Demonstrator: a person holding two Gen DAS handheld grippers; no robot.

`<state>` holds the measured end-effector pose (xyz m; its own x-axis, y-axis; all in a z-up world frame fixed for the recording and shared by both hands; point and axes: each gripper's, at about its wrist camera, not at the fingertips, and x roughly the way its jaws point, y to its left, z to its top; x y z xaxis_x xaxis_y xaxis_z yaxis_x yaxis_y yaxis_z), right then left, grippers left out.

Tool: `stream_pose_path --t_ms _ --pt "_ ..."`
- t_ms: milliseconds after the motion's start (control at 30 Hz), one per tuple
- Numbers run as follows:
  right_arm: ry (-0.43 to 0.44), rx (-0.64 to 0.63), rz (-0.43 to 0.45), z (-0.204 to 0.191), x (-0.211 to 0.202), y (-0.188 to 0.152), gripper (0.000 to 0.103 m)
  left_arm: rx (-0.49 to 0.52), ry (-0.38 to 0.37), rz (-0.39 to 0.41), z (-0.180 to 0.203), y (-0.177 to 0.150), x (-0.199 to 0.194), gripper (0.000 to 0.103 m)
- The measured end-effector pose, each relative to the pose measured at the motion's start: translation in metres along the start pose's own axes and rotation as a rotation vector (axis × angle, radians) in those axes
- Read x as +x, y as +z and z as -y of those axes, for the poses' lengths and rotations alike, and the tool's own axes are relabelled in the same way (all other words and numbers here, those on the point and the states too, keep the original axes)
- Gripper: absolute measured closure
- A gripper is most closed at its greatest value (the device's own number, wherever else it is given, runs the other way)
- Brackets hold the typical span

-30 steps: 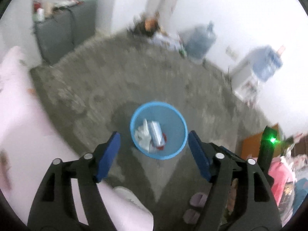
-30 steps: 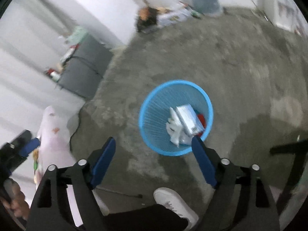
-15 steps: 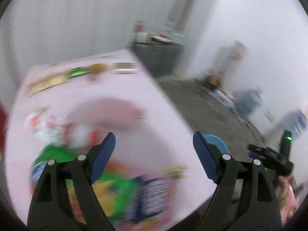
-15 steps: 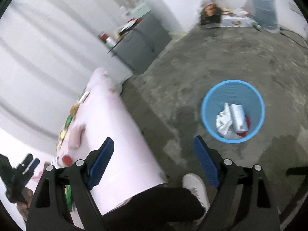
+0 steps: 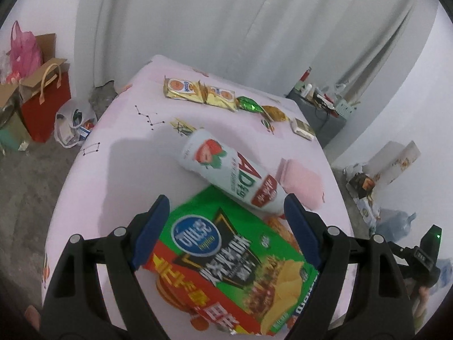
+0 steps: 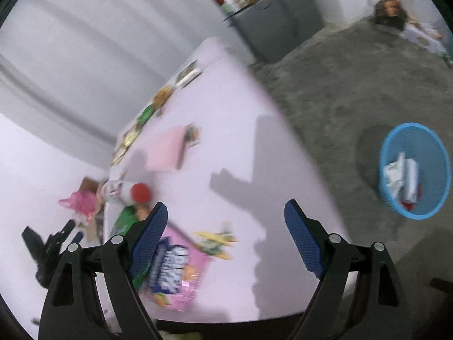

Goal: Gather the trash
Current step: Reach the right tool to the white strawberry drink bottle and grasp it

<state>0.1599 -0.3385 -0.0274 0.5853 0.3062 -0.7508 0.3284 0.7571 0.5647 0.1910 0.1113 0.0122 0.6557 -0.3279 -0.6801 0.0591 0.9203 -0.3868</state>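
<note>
On the pink-covered counter (image 5: 119, 153), the left tongs (image 5: 226, 226) stand wide open and empty above a green chip bag (image 5: 226, 260), a strawberry drink bottle (image 5: 229, 170) lying just beyond their tips. The right tongs (image 6: 225, 232), equally wide and holding nothing, hover over the counter's edge, with a pink snack packet (image 6: 175, 274) by the left finger and the blue trash basket (image 6: 414, 170) on the floor far right.
</note>
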Motion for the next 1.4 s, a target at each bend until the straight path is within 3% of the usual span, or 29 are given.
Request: stream_pose_path --t_ms 100,400,533,800,933,1167,1400 --pt "0.037 0.003 -0.049 -0.015 0.019 0.002 0.021 -0.009 -0.021 -0.004 -0.013 -0.001 0.003 0.025" --pt "0.020 -0.062 -0.146 -0.065 0.082 0.044 0.021 -0.022 -0.099 -0.011 -0.032 -0.011 0.008 0.025" --pt "-0.067 -0.110 -0.146 -0.091 0.112 0.061 0.021 0.003 -0.110 -0.009 -0.033 -0.011 0.008 0.025" --pt "-0.288 -0.458 -0.109 -0.151 0.161 0.070 0.021 0.034 -0.100 -0.004 -0.038 0.000 0.011 0.025" --pt "-0.360 -0.533 -0.127 -0.150 0.179 0.061 0.036 0.058 -0.096 -0.015 -0.038 0.003 0.015 0.025" --pt "-0.327 -0.446 -0.126 -0.123 0.175 0.061 0.037 0.087 -0.103 -0.014 -0.030 0.012 0.019 0.025" --pt "-0.293 -0.359 -0.111 -0.102 0.161 0.051 0.037 0.092 -0.145 -0.061 -0.012 0.002 0.032 0.025"
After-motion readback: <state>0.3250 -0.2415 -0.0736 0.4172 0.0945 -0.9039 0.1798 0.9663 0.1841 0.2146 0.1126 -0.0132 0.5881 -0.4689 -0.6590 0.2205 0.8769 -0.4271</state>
